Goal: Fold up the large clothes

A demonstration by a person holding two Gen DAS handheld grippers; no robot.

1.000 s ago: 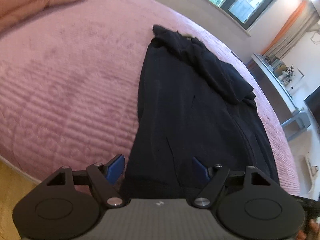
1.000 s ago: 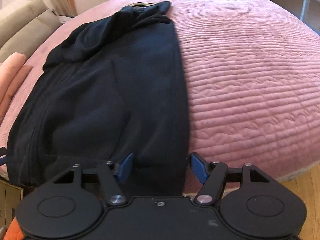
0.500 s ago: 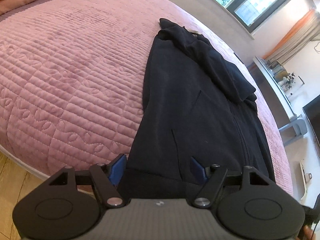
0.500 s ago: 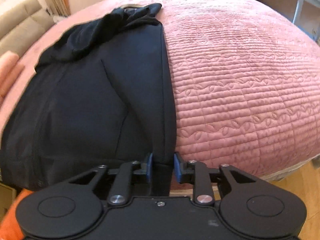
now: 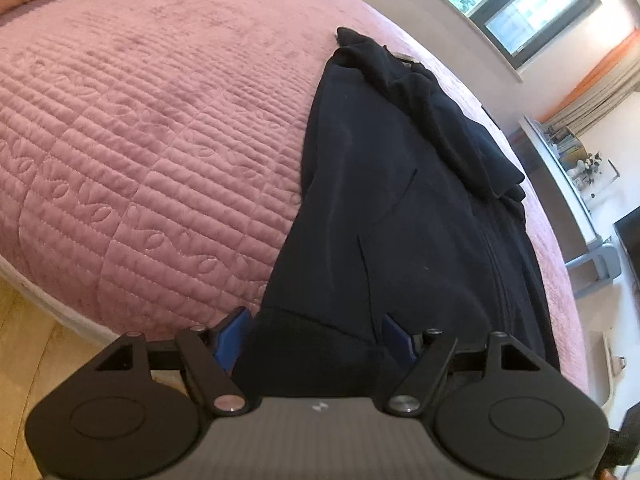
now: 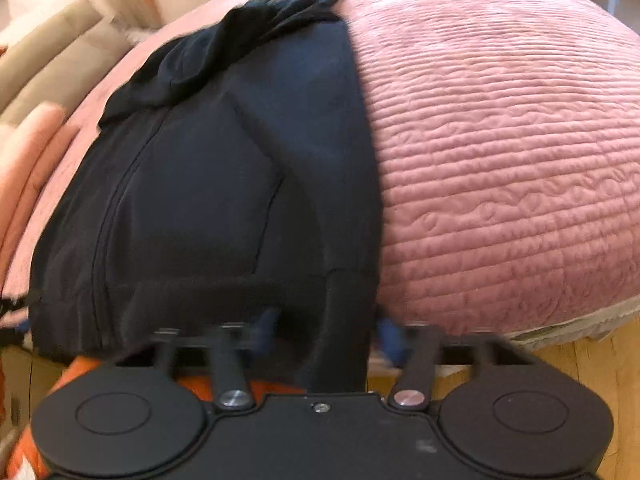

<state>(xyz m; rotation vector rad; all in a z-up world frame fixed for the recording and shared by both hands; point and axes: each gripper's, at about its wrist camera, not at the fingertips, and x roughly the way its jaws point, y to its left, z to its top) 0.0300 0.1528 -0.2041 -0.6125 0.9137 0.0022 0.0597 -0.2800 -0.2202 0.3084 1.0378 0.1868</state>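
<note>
Seen from the left gripper (image 5: 316, 338), a dark jacket (image 5: 400, 220) lies lengthwise on the pink quilted bed (image 5: 140, 160), its hem hanging over the near edge and its sleeve or hood bunched at the far end near the window (image 5: 532, 12). The risk on this side, I'd say, is a shallow bite: the hem is thick and doubled, and if the jaws close on only the top layer the rest will sag away when lifted. The blue fingers (image 5: 232, 334) stand wide apart, one at each side of the hem's corner, cloth between them but not clamped.

From the right gripper (image 6: 326, 330) the picture is smeared by motion. The jacket (image 6: 224, 168) fills the left half, the bed (image 6: 500, 140) the right. Pulling now could drag the whole garment off the edge towards the wooden floor (image 6: 580, 364), since little weight holds it. Its fingers (image 6: 390, 338) look parted, straddling a hanging strip of hem; whether they touch it I cannot tell through the blur.
</note>
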